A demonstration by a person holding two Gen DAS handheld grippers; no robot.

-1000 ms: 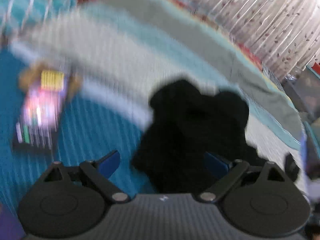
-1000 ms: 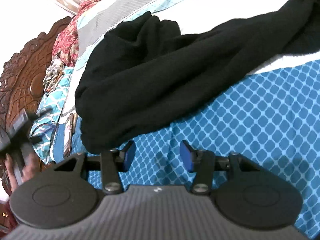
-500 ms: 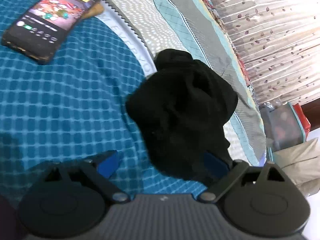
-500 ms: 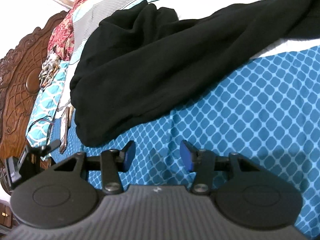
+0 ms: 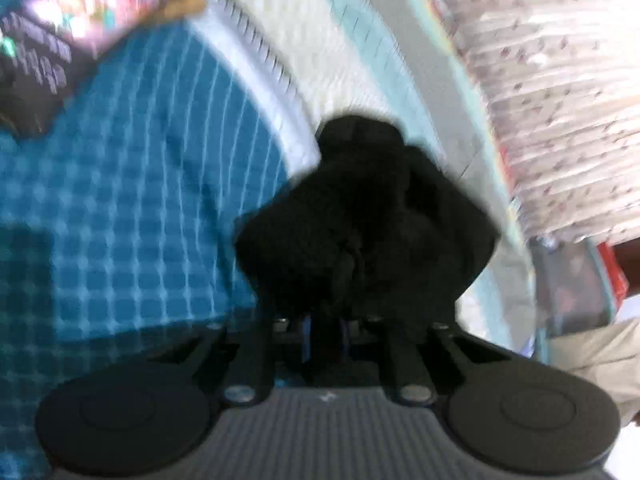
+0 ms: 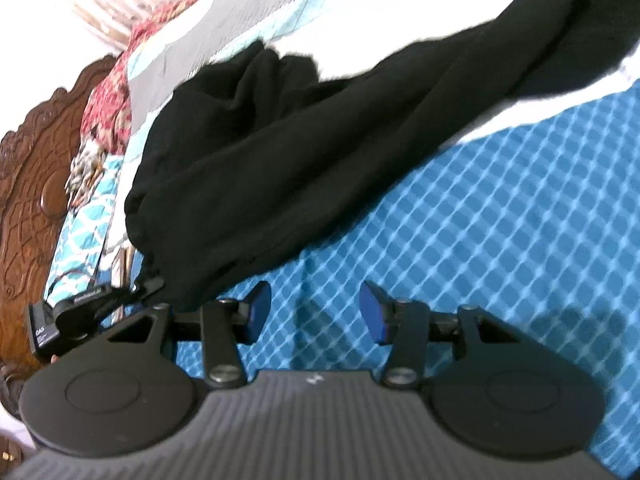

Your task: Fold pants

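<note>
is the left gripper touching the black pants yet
Touching. In the left wrist view the left gripper has just closed, its blue pads nearly together with a bunch of the black pants pinched between them.

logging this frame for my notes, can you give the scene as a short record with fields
garment: black pants, crumpled, stretched across the bed
surface: blue checked bedspread
left tongs: just closed, pinching pants fabric at one end
right tongs: open over the bedspread, nothing between them
nearby: phone with lit screen on the bedspread
fold: not yet started
</note>
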